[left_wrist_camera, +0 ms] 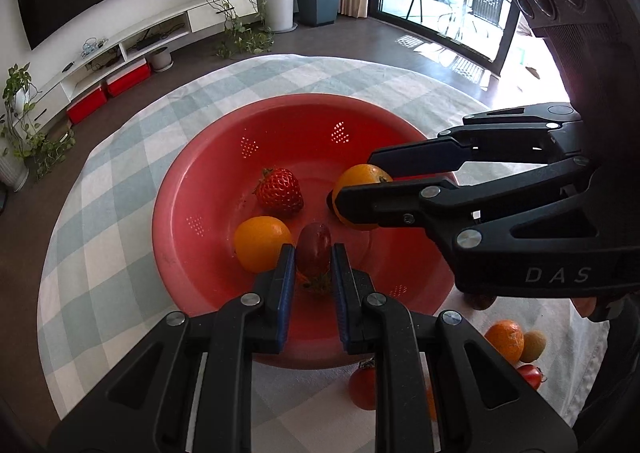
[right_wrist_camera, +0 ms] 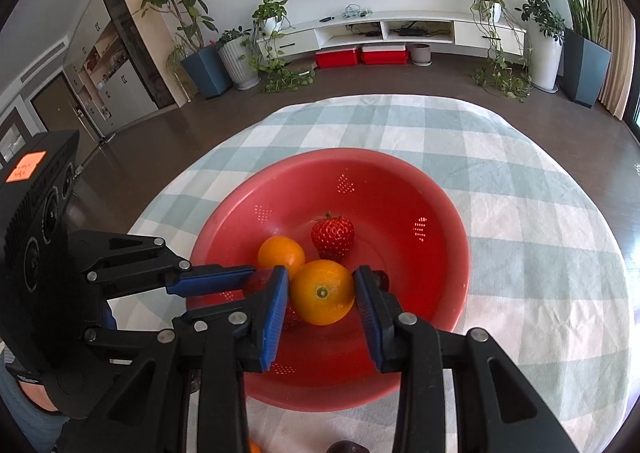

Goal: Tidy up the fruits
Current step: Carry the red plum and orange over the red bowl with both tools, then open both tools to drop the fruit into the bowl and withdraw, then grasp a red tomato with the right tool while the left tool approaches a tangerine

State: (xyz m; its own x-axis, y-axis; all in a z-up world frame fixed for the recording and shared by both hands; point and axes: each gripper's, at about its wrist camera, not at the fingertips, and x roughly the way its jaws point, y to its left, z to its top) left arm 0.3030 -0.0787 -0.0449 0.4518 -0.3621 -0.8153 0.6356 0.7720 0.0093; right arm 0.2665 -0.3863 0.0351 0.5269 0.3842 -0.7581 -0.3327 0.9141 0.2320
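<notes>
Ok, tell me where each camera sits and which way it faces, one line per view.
Left wrist: rides the left gripper, looking along its fingers into the red colander; a dark grape sits between them, and the right gripper crosses from the right.
Right wrist: rides the right gripper, facing the TV wall; an orange sits between its fingers, and the left gripper enters from the left.
Shared: colander, strawberry, checked cloth.
</notes>
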